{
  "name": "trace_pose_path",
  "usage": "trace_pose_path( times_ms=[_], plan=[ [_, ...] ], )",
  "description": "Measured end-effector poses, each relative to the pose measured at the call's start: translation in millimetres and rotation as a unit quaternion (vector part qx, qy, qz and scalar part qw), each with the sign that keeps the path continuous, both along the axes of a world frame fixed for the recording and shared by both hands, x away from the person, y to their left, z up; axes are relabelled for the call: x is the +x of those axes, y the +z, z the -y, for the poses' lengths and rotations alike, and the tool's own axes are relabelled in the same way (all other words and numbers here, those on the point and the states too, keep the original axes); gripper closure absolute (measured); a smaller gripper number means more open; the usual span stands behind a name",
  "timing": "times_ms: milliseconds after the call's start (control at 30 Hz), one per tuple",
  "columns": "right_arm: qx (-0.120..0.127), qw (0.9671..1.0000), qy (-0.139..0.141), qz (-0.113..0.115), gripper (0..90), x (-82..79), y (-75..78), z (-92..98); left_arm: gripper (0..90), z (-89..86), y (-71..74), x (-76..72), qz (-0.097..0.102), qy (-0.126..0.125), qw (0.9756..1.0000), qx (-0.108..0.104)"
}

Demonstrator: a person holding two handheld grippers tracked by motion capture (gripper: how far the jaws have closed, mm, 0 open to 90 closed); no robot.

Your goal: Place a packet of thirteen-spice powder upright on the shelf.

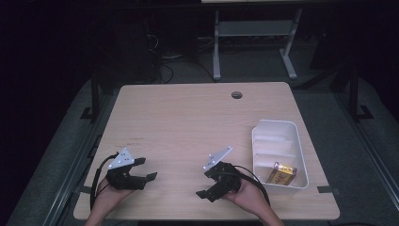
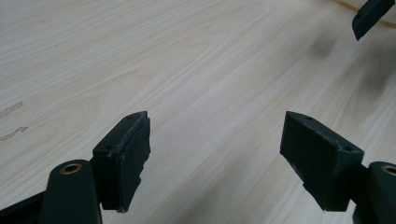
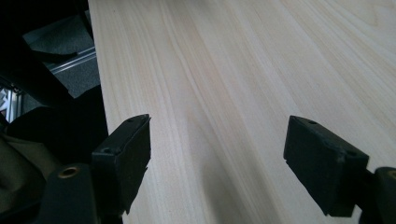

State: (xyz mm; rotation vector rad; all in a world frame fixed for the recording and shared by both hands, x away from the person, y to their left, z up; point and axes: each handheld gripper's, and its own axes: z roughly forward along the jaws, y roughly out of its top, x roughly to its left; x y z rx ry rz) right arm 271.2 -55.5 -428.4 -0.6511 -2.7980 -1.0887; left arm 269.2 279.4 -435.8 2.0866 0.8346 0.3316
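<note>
**Both tongs spread over bare counter, box in tray at right**

High view. Light wood counter (image 1: pixel 188 122), round cable hole (image 1: pixel 236 95) near the far edge. Left tongs (image 1: pixel 147 168) sit near the front-left corner, held in the person's left hand (image 1: pixel 110 195); grey three-cornered plate (image 1: pixel 121 158) on top, black cable looping off toward the counter's left edge. The jaws point right and stand apart, nothing between them. Right tongs (image 1: pixel 202 185) sit right of centre near the front edge, held in the right hand (image 1: pixel 247 197); grey plate tilted up, jaws pointing left toward the other pair. Cannot judge their spread from here. The two tongs are well apart from each other. White plastic tray (image 1: pixel 301 150) with dividers stands at the counter's right side. A small yellow and dark box (image 1: pixel 281 175) lies in its nearest compartment, apart from both tongs. Beyond the counter: dark floor, white frame legs (image 1: pixel 217 44).

Left gripper view. Two black jaws rise from the bottom, widely spread, empty. Pale wood grain between and beyond them. A few faint marks (image 2: pixel 11 121) on the wood at the left edge. The tip of a black jaw from the other tongs (image 2: pixel 370 16) enters at the top right.

Right gripper view. Jaws widely spread, empty, over bare wood. Counter edge runs down the left side; dark floor and a strip of metal rail (image 3: pixel 74 60) lie beyond it.
</note>
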Motion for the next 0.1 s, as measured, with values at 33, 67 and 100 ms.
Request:
trace_pose_path(
  times_ms=[33,67,100],
  plan=[
    [-0.001,1.0000,-0.003,0.001,22.6,-0.3,0.1,0.7,23.8,0.0,0.0,0.1,0.000,-0.001,1.0000,0.001],
    [-0.004,1.0000,-0.005,0.004,22.7,-1.0,0.5,1.6,23.8,0.0,0.0,0.1,0.001,-0.001,1.0000,0.002],
    [-0.004,1.0000,-0.006,0.005,22.6,-1.8,2.4,3.8,23.8,-0.1,-0.1,0.2,0.001,-0.001,1.0000,0.002]
  ],
)
